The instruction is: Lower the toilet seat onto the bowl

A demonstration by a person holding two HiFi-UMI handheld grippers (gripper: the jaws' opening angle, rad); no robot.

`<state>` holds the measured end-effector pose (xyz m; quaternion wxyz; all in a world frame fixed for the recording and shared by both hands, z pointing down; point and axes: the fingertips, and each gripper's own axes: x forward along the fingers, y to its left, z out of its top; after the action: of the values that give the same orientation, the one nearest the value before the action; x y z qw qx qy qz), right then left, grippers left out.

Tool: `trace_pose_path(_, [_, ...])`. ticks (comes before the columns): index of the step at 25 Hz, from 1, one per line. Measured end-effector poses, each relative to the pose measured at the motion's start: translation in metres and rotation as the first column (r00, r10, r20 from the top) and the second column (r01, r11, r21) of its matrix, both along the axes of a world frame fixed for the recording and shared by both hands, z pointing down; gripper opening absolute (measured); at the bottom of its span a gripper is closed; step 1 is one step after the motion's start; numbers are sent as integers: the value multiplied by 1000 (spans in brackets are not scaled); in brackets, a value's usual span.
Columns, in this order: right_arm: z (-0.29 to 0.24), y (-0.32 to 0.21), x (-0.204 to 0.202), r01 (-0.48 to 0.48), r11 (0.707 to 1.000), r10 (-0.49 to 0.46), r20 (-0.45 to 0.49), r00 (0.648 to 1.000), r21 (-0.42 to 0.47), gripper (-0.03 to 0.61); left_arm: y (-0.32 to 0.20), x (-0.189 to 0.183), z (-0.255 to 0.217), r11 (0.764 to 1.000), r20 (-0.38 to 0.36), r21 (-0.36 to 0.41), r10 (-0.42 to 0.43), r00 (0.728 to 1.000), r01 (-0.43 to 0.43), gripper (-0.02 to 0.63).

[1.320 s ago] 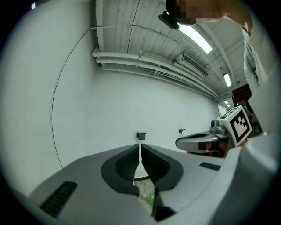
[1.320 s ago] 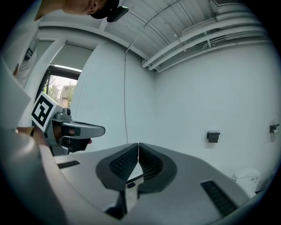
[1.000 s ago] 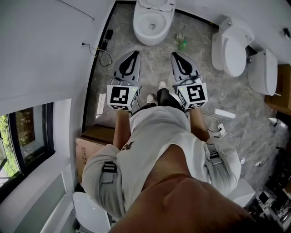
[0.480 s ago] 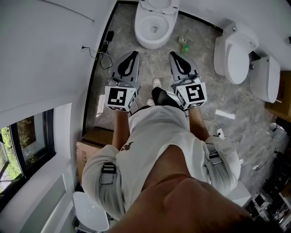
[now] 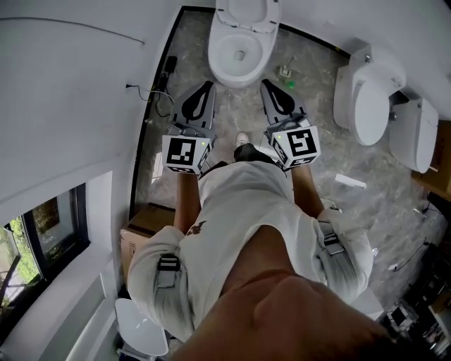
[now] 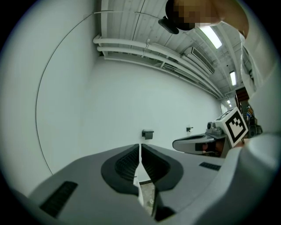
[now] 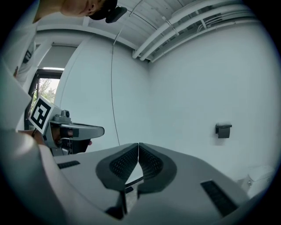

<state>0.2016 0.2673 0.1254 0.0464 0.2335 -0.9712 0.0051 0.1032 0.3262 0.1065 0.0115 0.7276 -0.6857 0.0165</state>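
Note:
A white toilet [image 5: 239, 53] stands on the grey marble floor against the far wall, at the top middle of the head view. Its seat [image 5: 248, 13] is up, leaning back towards the wall, and the bowl is uncovered. My left gripper [image 5: 205, 86] and right gripper [image 5: 267, 84] are held side by side in front of me, a short way before the bowl and touching nothing. Both are shut with nothing between their jaws. In the gripper views the left gripper [image 6: 140, 147] and the right gripper [image 7: 138, 146] face the white wall, and the toilet does not show there.
Two more white toilets [image 5: 370, 95] [image 5: 417, 134] stand along the right wall. A green item [image 5: 288, 84] lies right of the bowl, and a black cable [image 5: 158, 95] runs by the left wall. A cardboard box [image 5: 144, 225] sits behind me at the left. A dark wall fixture [image 6: 148, 134] shows ahead.
The person has stepped forward, so the toilet and the floor have slid nearer beneath the grippers. Both grippers stay shut and in the same pose.

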Motion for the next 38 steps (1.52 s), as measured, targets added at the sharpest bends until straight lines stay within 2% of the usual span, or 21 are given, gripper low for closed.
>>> trace_pose_path(7, [4,-46,-20,16,1000,-16,1,1000,-14,20,-49,-17,2,1000,-1,-3,-17,1000,17,34])
trace_pose_path(20, [8,-111,-45,-37,999,37,0,999,-22,20,-120,-46,5,999,8,-7,32,999,-32,34])
trace_pose_path(27, [14,-151,-89,-108,994,107,-14,994,-23,20,-165,-93,15,995,-1,-11,101,995,-101,34])
trace_pose_path(33, [13,-197,-134,-194,980,193,-33,981,-38,20,-215,-136,24,978,-31,-44,203,979,-204,34])
trace_pose_path(38, [17,-232,-169,-250,967,247,-54,968,-51,20,-256,-174,26,965,-39,-53,256,966,-258,34])
